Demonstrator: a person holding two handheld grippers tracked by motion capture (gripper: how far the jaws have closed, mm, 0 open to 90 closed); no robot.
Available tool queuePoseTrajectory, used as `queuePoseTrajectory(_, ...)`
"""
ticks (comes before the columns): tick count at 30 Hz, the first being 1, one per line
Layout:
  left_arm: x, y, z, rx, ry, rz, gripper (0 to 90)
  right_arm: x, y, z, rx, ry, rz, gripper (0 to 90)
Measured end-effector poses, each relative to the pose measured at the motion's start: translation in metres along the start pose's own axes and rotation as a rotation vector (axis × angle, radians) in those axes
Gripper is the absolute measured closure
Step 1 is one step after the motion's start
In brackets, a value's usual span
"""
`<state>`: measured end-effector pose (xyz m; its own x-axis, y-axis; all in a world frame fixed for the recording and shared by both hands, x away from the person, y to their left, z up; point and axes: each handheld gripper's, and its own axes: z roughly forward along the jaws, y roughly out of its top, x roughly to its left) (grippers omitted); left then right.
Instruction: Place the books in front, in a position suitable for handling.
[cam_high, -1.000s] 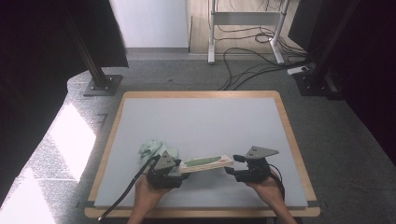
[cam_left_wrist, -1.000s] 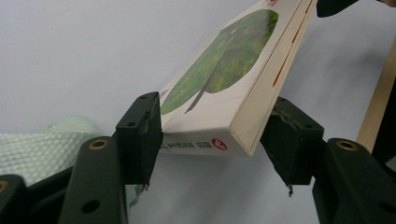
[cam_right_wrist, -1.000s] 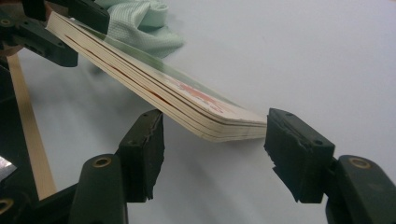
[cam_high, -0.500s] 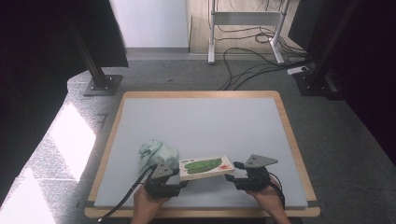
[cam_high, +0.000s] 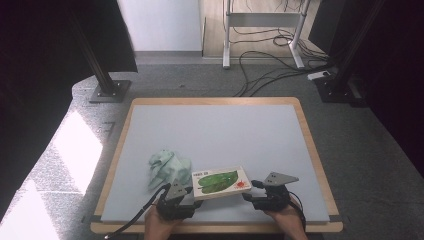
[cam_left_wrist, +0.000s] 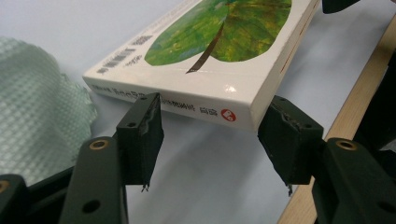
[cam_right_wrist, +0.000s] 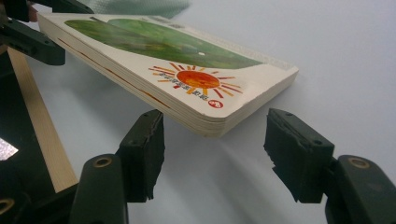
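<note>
Lying between the left gripper (cam_high: 186, 194) and right gripper (cam_high: 251, 191), the book (cam_high: 220, 182) meets spread jaws at each end, unpinched.

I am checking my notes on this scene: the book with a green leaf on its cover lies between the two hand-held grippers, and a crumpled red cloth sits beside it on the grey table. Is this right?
Not quite. The crumpled cloth is pale green, not red, as the high view shows. The rest holds: the book with the green leaf cover is between the left hand-held gripper and the right hand-held gripper, with the cloth beside it on the grey table.
</note>
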<state>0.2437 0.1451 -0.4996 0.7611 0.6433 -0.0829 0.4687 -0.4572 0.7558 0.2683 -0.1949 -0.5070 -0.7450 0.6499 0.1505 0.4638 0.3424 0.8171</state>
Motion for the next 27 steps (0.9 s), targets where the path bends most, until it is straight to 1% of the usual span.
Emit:
queuePoseTrajectory(5, -0.001, -0.005, 0.002, 0.006, -0.01, -0.017, 40.2, 0.001, -0.003, 0.0, 0.011, -0.004, -0.001, 37.1)
queuePoseTrajectory(7, -0.001, -0.006, 0.004, 0.011, -0.012, -0.019, 40.2, 0.001, -0.005, 0.001, 0.02, -0.001, 0.005, 37.1)
queuePoseTrajectory(9, -0.002, -0.009, 0.006, 0.015, -0.015, -0.03, 40.3, 0.001, -0.008, 0.002, 0.028, -0.002, 0.014, 37.1)
queuePoseTrajectory(12, -0.003, -0.011, 0.007, 0.021, -0.018, -0.034, 40.5, 0.001, -0.009, 0.003, 0.037, -0.002, 0.016, 37.2)
queuePoseTrajectory(15, -0.003, -0.014, 0.013, 0.043, -0.024, -0.037, 40.4, 0.001, -0.014, 0.006, 0.061, -0.003, 0.016, 37.6)
queuePoseTrajectory(17, -0.003, -0.015, 0.014, 0.051, -0.026, -0.037, 40.4, 0.0, -0.015, 0.007, 0.063, -0.003, 0.013, 37.6)
queuePoseTrajectory(18, -0.002, -0.015, 0.016, 0.053, -0.033, -0.04, 41.4, 0.0, -0.016, 0.008, 0.067, -0.005, 0.016, 37.6)
queuePoseTrajectory(19, -0.001, -0.015, 0.017, 0.054, -0.033, -0.041, 43.0, -0.001, -0.017, 0.009, 0.068, -0.004, 0.019, 37.7)
queuePoseTrajectory(21, 0.0, -0.015, 0.021, 0.052, -0.016, -0.033, 44.9, -0.002, -0.018, 0.014, 0.07, -0.003, 0.022, 38.0)
queuePoseTrajectory(22, 0.001, -0.015, 0.021, 0.052, -0.015, -0.035, 46.5, -0.002, -0.018, 0.015, 0.071, -0.002, 0.021, 38.1)
queuePoseTrajectory(25, 0.004, -0.014, 0.022, 0.049, -0.015, -0.039, 47.3, -0.003, -0.018, 0.019, 0.067, 0.002, 0.02, 38.1)
queuePoseTrajectory(27, 0.004, -0.014, 0.023, 0.049, -0.016, -0.039, 47.3, -0.003, -0.018, 0.02, 0.065, -0.001, 0.011, 38.2)
